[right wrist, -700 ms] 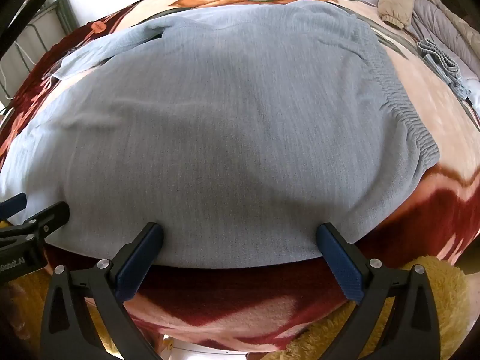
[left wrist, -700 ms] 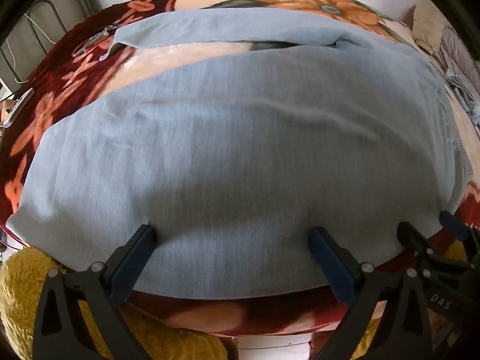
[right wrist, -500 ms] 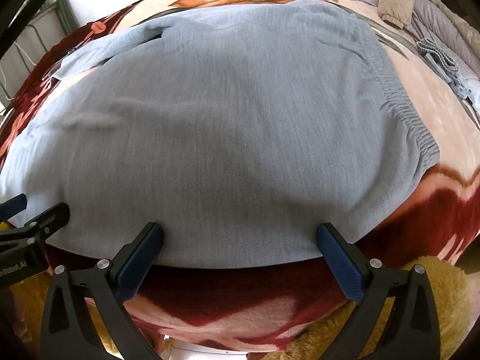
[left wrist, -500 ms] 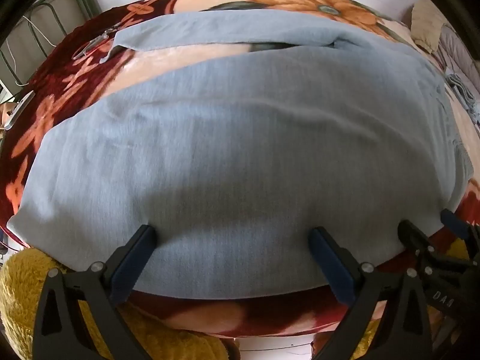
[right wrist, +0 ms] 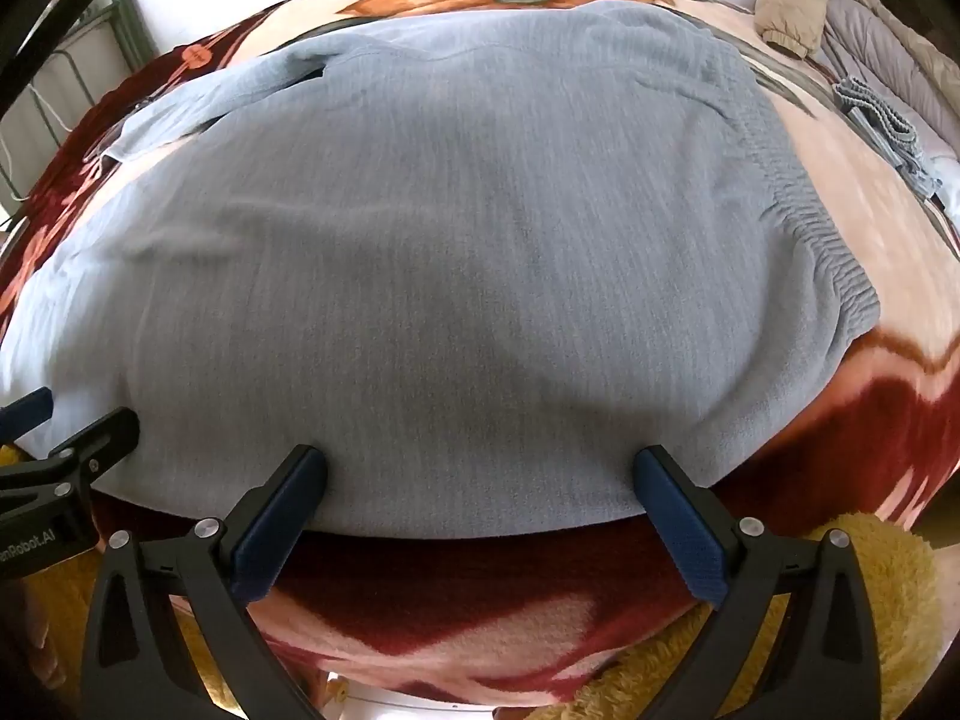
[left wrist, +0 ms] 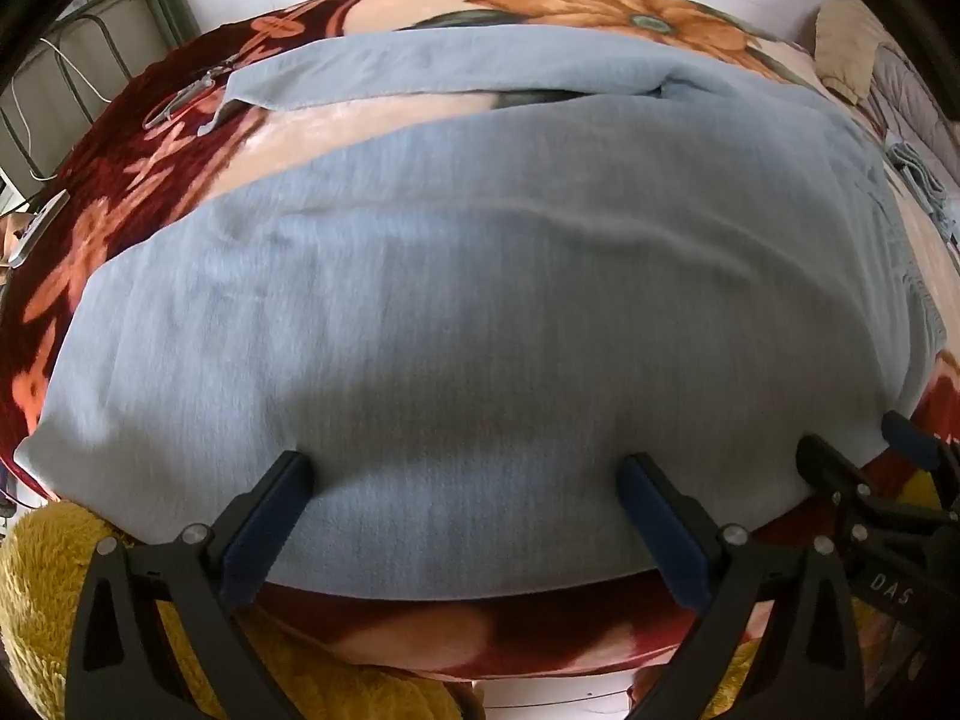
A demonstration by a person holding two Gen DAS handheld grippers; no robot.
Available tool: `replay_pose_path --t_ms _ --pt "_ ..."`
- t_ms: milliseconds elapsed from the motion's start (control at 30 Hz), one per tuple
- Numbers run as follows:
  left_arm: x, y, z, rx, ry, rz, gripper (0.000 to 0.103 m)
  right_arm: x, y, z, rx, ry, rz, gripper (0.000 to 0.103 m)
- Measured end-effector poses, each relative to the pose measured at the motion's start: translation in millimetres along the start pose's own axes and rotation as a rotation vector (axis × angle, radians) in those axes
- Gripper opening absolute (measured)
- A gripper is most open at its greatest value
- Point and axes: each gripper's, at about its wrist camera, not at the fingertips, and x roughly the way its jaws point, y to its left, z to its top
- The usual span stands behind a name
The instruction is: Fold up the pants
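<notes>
Grey pants (left wrist: 480, 312) lie spread flat on the bed's floral blanket (left wrist: 108, 222), waistband (right wrist: 822, 252) at 3 o'clock in the right wrist view, legs running off to 9 o'clock. Far leg (left wrist: 432, 69) splayed apart at 12 o'clock, blanket showing in the gap.

Left tongs (left wrist: 465, 507) and right tongs (right wrist: 480, 498) both released, spread wide, nothing between them; tips over the near hem, side by side.

Step, as I judge it: pinch the near edge and carry it over onto the far leg. Do it well: bite the whole thickness of cloth, not blanket pile underneath; lift both ends evenly.

Room: near edge sits close to the bed's edge, yellow plush (right wrist: 840, 612) at 5 o'clock. Clothes pile (right wrist: 840, 18) at 1 o'clock, well apart.
</notes>
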Motion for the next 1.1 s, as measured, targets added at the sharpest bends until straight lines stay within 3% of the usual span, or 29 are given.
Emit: replay_pose_path --t_ms 1100 --pt "1.0 0.9 -2.1 0.002 -0.008 -0.002 0.103 1.3 -1.3 -1.4 0.0 -0.004 -0.001 0.103"
